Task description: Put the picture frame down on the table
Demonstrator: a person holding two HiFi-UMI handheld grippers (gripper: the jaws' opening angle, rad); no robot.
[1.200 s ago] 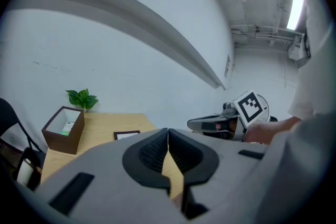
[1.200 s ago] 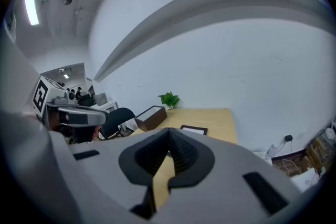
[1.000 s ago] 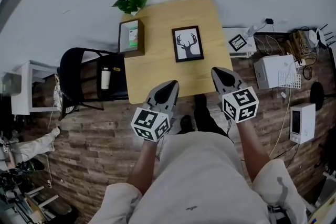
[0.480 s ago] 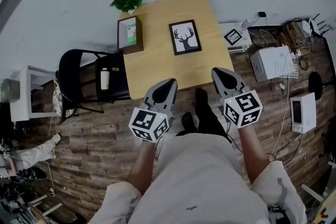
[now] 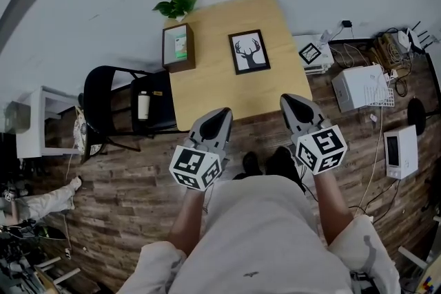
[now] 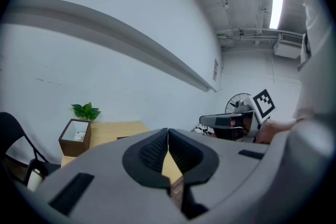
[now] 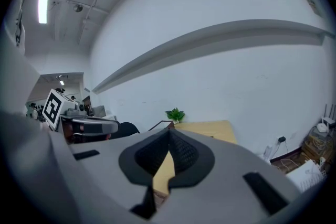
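The light wooden square surface (image 5: pixel 207 89) sits a little further ahead in the head view than it did a second ago. Its near edge now falls just in front of the two tools instead of running under them, which suggests the person has drawn back from it by a small step. The black chair (image 5: pixel 103 103) at its left side has not moved against it. The left hand-held gripper (image 5: pixel 223 113) and the right hand-held gripper (image 5: pixel 288 100) hang side by side in front of the person, as before. Each one's own view shows the ribbed pads pressed together with nothing between them, and both are well apart from anything on the surface. The open brown wooden box (image 5: pixel 178 47) stands near the far left corner. Beside it, toward the middle, the black-rimmed picture frame with the antlered deer print (image 5: pixel 249 51) appears to lie flat, face up. It keeps the same spot relative to the box through all three moments, and nothing touches it. The small green leafy plant (image 5: pixel 176 5) shows just beyond the far edge. With the frame down and both tools empty and backing off, the task looks finished.
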